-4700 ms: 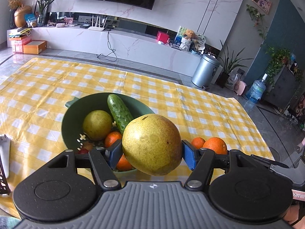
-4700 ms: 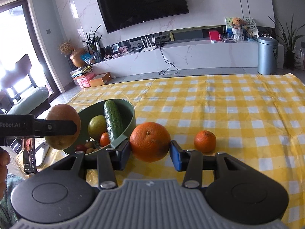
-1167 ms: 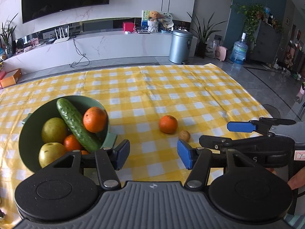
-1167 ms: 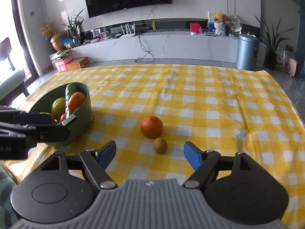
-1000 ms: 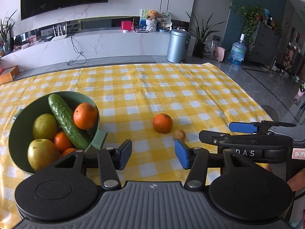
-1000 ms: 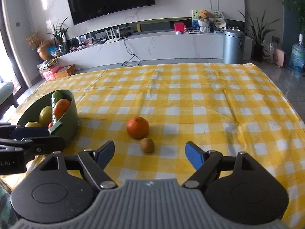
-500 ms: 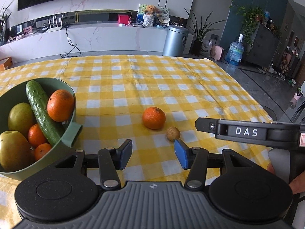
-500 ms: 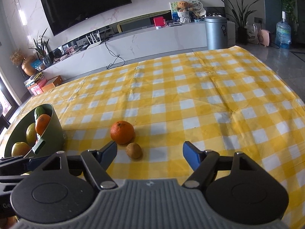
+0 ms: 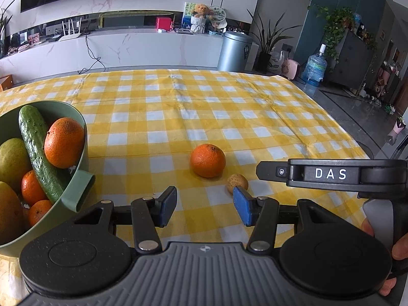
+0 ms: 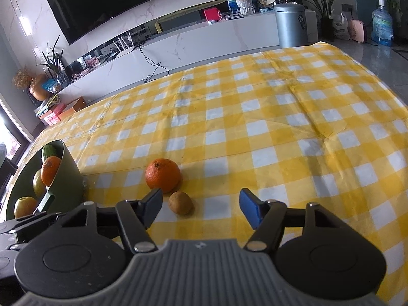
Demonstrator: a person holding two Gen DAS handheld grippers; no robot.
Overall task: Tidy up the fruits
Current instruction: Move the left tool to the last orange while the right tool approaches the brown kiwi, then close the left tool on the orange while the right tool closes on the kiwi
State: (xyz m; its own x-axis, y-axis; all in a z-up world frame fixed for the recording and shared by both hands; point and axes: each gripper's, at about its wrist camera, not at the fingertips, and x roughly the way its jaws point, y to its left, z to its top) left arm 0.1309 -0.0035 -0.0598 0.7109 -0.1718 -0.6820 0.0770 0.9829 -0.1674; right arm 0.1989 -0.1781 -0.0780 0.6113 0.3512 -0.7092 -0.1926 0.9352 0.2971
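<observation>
A green bowl [image 9: 83,137] at the left holds a cucumber [image 9: 38,150], oranges and yellow-green pears; it also shows in the right wrist view [image 10: 67,178]. An orange [image 9: 207,160] and a small brown kiwi [image 9: 237,182] lie on the yellow checked cloth, also seen in the right wrist view as orange [image 10: 162,174] and kiwi [image 10: 180,202]. My left gripper [image 9: 205,209] is open and empty, just short of the orange. My right gripper [image 10: 200,209] is open and empty, low over the cloth, with the kiwi between its fingers near the left one.
The checked tablecloth [image 10: 255,117] covers the whole table; its right edge [image 9: 339,127] drops to the floor. The right gripper's body [image 9: 331,174] sits close to the right of the left gripper. A TV console and bin stand beyond the table.
Both grippers moved forward and lower toward the orange and kiwi. The bowl slid toward the left edge of both views. Earlier, the pear and an orange were put in the bowl.
</observation>
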